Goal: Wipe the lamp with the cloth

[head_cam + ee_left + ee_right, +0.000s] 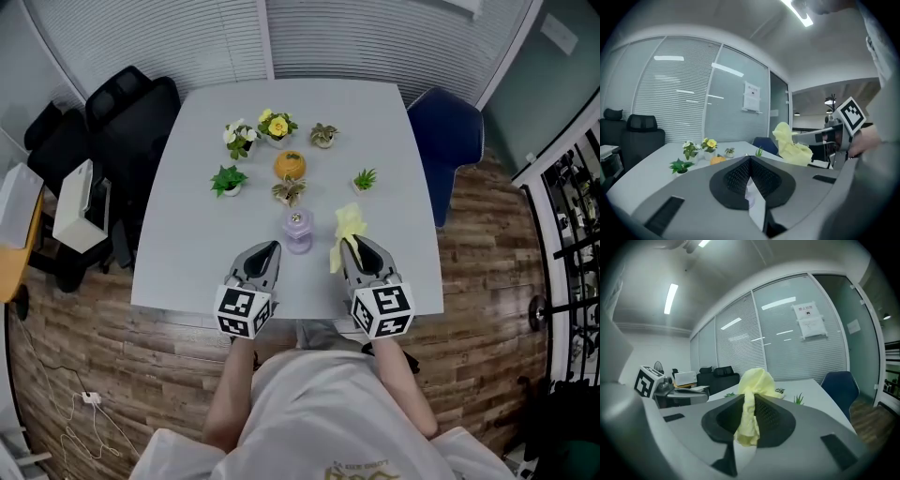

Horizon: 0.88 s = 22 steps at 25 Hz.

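Grey flat worktop [187, 244] with a small round purple lamp [298, 231] and a soft yellow cloth [348, 225].
The left tool [271, 248] is shut tight with nothing in it. The right tool [352, 244] is pinched on the cloth. The lamp stands on the worktop near the front edge, between the two tools as seen from above. It looks light and smooth, so it may tip or slide. Hold it gently, low down at its base. The cloth is floppy, and its loose top end can do the wiping.

The small lilac lamp [298, 231], squat and round-topped, stands upright near the front edge of the white table [187, 234], about mid-width. The crumpled pale-yellow cloth [349, 228] hangs bunched above that same edge, slightly further right, pinched in the right gripper [351, 246].
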Each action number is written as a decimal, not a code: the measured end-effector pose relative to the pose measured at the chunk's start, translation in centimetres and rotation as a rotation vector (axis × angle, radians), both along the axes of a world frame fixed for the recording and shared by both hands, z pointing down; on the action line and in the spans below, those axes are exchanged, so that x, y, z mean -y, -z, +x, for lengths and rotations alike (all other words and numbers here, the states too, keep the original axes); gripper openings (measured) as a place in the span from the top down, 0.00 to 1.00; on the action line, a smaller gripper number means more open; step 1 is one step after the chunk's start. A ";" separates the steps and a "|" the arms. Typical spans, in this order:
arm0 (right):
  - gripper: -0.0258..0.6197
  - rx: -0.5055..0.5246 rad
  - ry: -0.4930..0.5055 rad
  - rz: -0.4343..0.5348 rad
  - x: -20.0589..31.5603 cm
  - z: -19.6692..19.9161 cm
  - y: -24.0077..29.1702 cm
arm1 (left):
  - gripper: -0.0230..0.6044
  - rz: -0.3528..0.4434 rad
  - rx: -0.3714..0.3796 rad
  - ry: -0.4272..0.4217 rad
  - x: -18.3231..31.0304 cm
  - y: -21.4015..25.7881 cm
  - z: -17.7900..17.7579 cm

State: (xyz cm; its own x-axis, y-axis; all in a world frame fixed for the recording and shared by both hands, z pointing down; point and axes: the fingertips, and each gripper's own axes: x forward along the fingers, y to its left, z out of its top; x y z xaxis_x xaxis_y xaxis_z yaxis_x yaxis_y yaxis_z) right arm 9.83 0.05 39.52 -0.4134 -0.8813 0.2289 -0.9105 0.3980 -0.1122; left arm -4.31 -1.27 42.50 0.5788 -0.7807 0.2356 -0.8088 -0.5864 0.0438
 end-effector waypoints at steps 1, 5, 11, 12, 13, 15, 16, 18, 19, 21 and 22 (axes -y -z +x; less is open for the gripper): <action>0.86 -0.005 0.000 0.006 -0.4 -0.1 0.1 | 0.96 0.004 -0.009 0.008 -0.1 0.6 -0.1; 0.86 -0.034 -0.004 0.029 -1.3 -0.2 0.5 | 0.96 0.021 -0.041 0.026 -0.5 2.4 -0.2; 0.86 -0.074 -0.019 0.061 -2.1 -0.2 1.3 | 0.96 0.052 -0.026 0.024 -0.8 3.8 -0.3; 0.86 -0.074 -0.018 0.061 -2.2 -0.2 1.3 | 0.96 0.056 -0.024 0.028 -0.8 3.9 -0.4; 0.86 -0.075 -0.017 0.061 -2.2 -0.3 1.3 | 0.96 0.063 -0.022 0.032 -0.8 4.0 -0.5; 0.86 -0.072 -0.014 0.061 -2.1 -0.5 1.3 | 0.96 0.076 -0.018 0.035 -0.8 4.3 -0.6; 0.86 -0.069 -0.014 0.059 -2.1 -0.5 1.4 | 0.96 0.077 -0.015 0.034 -0.9 4.3 -0.6; 0.86 -0.064 -0.014 0.057 -2.2 -0.7 1.4 | 0.96 0.073 -0.009 0.032 -1.1 4.1 -0.7; 0.86 -0.066 -0.013 0.056 -2.3 -0.8 1.4 | 0.96 0.070 -0.007 0.033 -1.1 4.1 -0.9; 0.86 -0.074 -0.011 0.055 -2.2 -1.0 1.3 | 0.96 0.066 -0.009 0.041 -1.1 3.9 -1.3; 0.86 -0.077 -0.011 0.053 -2.2 -1.0 1.2 | 0.96 0.064 -0.012 0.045 -1.1 3.9 -1.5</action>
State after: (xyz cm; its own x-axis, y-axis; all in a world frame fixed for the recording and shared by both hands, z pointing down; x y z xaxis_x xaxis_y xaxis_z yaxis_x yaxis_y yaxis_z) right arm 8.84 2.24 38.29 -0.3863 -0.8977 0.2121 -0.9201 0.3910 -0.0208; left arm -5.79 -0.19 38.57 0.5453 -0.8192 0.1774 -0.8340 -0.5515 0.0169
